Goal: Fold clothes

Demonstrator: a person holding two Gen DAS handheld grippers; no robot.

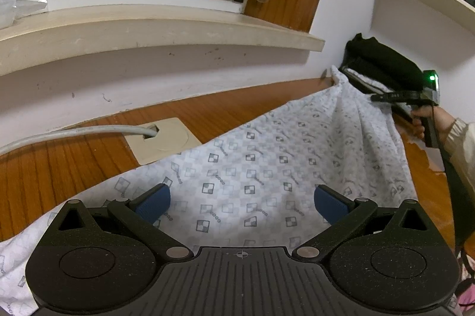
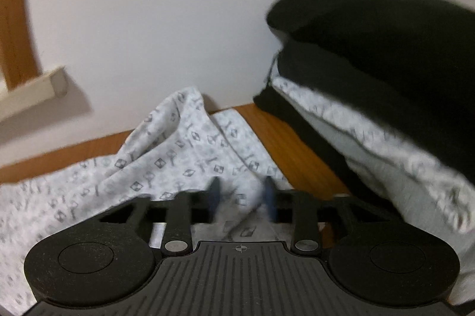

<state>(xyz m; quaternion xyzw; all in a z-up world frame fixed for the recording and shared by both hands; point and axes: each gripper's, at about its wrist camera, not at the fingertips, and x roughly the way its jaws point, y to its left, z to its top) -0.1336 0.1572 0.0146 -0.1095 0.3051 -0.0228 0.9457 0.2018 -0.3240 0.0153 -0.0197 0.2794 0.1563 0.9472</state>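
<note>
A white garment with a grey checker print (image 1: 255, 167) lies spread on the wooden table (image 1: 74, 155). My left gripper (image 1: 242, 204) is open above it, blue pads wide apart, holding nothing. In the left wrist view my right gripper (image 1: 383, 100) is at the garment's far right corner, which is lifted off the table. In the right wrist view the right gripper (image 2: 242, 197) has its fingers close together on a fold of the printed garment (image 2: 166, 155); the view is blurred.
A stack of folded clothes, black on top (image 2: 386, 42) with a printed one (image 2: 371, 132) in it, sits at the back right against the wall. A cable grommet plate (image 1: 163, 137) with a grey cable (image 1: 74, 133) is at the table's back. Windowsill (image 1: 148, 31) above.
</note>
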